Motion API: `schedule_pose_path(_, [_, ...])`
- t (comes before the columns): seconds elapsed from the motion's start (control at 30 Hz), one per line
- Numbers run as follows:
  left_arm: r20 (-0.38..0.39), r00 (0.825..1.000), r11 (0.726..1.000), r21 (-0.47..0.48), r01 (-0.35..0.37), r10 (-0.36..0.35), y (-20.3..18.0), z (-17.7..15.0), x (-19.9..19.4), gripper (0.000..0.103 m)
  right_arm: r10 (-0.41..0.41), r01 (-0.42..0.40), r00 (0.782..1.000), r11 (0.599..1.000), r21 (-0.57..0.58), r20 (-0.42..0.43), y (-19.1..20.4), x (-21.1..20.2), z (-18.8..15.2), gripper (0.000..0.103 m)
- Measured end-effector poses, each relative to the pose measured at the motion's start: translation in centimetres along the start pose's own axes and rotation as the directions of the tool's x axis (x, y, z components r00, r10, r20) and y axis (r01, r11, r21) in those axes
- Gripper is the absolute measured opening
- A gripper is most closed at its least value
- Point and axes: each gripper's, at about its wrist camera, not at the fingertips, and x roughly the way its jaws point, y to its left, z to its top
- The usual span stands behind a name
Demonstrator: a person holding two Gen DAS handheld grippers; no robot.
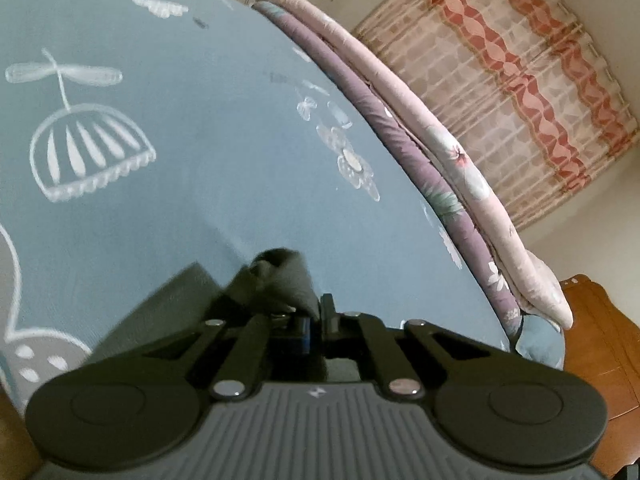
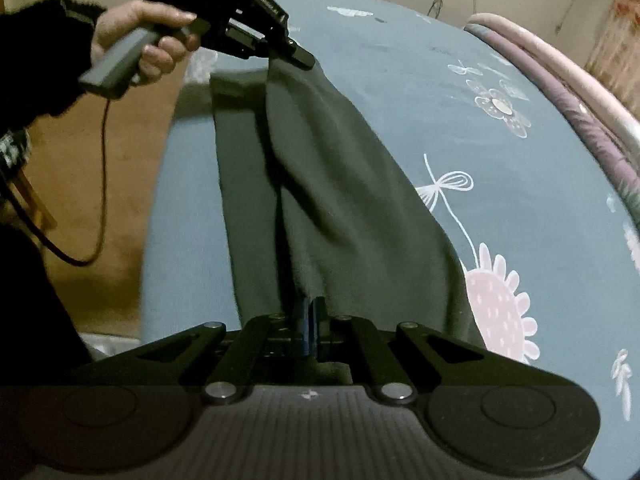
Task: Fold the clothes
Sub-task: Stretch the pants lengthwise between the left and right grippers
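Two hand-held black two-finger grippers each have hold of one dark grey knitted garment (image 2: 340,200), which hangs stretched between them above a blue bedsheet printed with white flowers (image 2: 500,60).

Left gripper (image 2: 298,54): seen far left in the right wrist view, carried by a hand (image 2: 140,40) in a dark sleeve. Its jaws are closed on the far end of the garment. In its own view, the left gripper (image 1: 316,314) shows bunched cloth pinched between the tips.

Right gripper (image 2: 310,322): jaws drawn together on the near end of the garment, cloth rising straight out of the tips.

Key relation: the garment's long axis runs near to far, from the right gripper to the left gripper, with one layer hanging lifted and a second strip (image 2: 240,200) lying flat on the sheet to the left. Each gripper holds one end, so neither is nearer.

A pink and purple quilt roll (image 1: 440,140) lies along the right edge of the bed. Whether the lifted layer is being laid over or raised cannot be judged.
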Motion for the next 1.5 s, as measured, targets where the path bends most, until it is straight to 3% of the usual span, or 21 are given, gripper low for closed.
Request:
schedule_pose_path(0.2, [0.015, 1.000, 1.000, -0.001, 0.011, -0.011, 0.0, 1.0, -1.8, 0.001, 0.088, -0.090, 0.996, 0.993, 0.080, 0.028, -1.3, -1.4, -0.1, 0.003])
schedule_pose_path(0.33, [-0.055, 0.998, 0.999, -0.048, -0.001, -0.002, 1.4, 0.1, 0.2, 0.002, 0.073, -0.072, 0.997, 0.995, 0.068, -0.015, -0.9, 0.1, -0.5, 0.004])
schedule_pose_path(0.4, [-0.080, 0.997, 0.999, -0.044, -0.012, 0.009, 1.8, -0.4, 1.2, 0.003, 0.059, -0.058, 0.998, 0.997, 0.042, -0.015, -0.3, 0.5, -0.3, 0.010])
schedule_pose_path(0.53, [-0.105, 0.994, 0.998, -0.055, -0.014, 0.008, 2.2, -1.2, 2.4, 0.016, 0.031, -0.032, 0.999, 0.999, -0.010, -0.013, 0.8, 1.2, 0.0, 0.011])
schedule_pose_path(0.87, [-0.111, 0.993, 0.999, -0.012, -0.036, 0.035, 1.6, -1.5, 2.9, 0.003, -0.015, 0.014, 1.000, 0.993, -0.120, -0.013, 3.1, 3.6, 0.9, 0.020])
schedule_pose_path(0.9, [-0.110, 0.993, 0.999, -0.011, -0.038, 0.036, 1.5, -1.4, 2.8, 0.001, -0.015, 0.013, 1.000, 0.991, -0.130, -0.020, 3.2, 4.1, 0.9, 0.019])
schedule_pose_path(0.97, [-0.101, 0.994, 0.999, -0.002, -0.047, 0.046, 1.3, -1.2, 2.4, 0.000, -0.009, 0.006, 1.000, 0.991, -0.134, -0.023, 3.3, 4.1, 1.0, 0.003])
schedule_pose_path(1.0, [-0.096, 0.995, 0.999, 0.000, -0.041, 0.040, 1.1, -1.0, 2.1, 0.000, -0.007, 0.005, 1.000, 0.992, -0.130, -0.016, 3.3, 3.9, 1.1, 0.002])
schedule_pose_path(1.2, [-0.048, 0.999, 0.999, 0.032, -0.013, 0.015, 0.0, 0.2, -0.4, 0.000, 0.054, -0.051, 0.998, 0.996, -0.080, 0.034, 2.6, 1.6, 2.1, 0.002])
schedule_pose_path(1.33, [-0.070, 0.995, 0.998, 0.009, -0.069, 0.069, 1.4, -0.1, 0.1, 0.000, 0.098, -0.097, 0.995, 0.994, -0.044, 0.008, 2.4, 3.0, 1.6, 0.002])
schedule_pose_path(1.5, [-0.049, 0.997, 0.998, 0.007, -0.063, 0.063, 1.7, -0.2, -0.5, 0.000, 0.122, -0.122, 0.992, 0.992, -0.018, 0.013, 2.4, 3.1, 1.1, 0.002])
